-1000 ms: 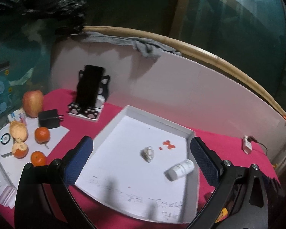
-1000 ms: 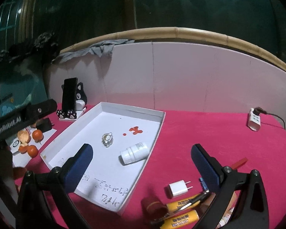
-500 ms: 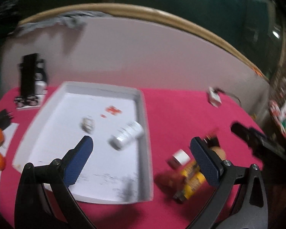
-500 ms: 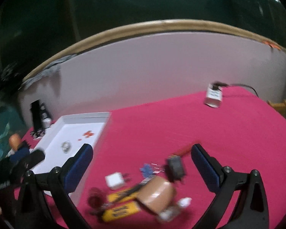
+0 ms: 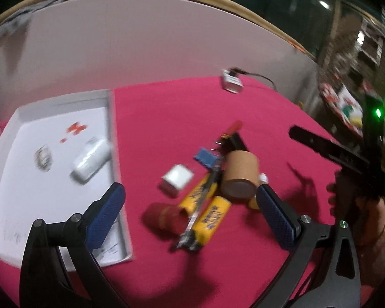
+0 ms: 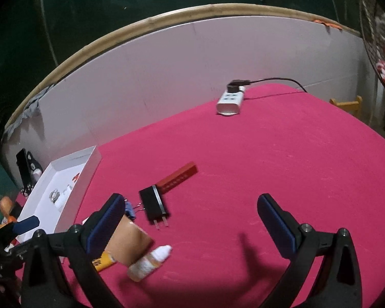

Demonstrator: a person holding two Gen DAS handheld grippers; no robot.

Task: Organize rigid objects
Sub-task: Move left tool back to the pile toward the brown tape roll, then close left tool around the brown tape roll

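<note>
Both of my grippers hang over the pink tablecloth [image 6: 282,159] with jaws spread wide and nothing held: left gripper [image 5: 190,210], right gripper [image 6: 190,220]; the loose items lie in a heap between the left fingers: white charger [image 5: 177,179], two yellow batteries [image 5: 205,205], red cap [image 5: 164,217], cardboard tube [image 5: 240,174], blue clip [image 5: 205,156]; the white tray [image 5: 25,113] sits just left of the heap and holds a white bottle [image 5: 92,160]; from the right wrist I note a black charger [image 6: 154,204], a red stick [image 6: 178,179] touching it, and a small dropper bottle [image 6: 148,263] lying on its side; a white power strip [image 6: 231,100] lies well apart by the back wall.
</note>
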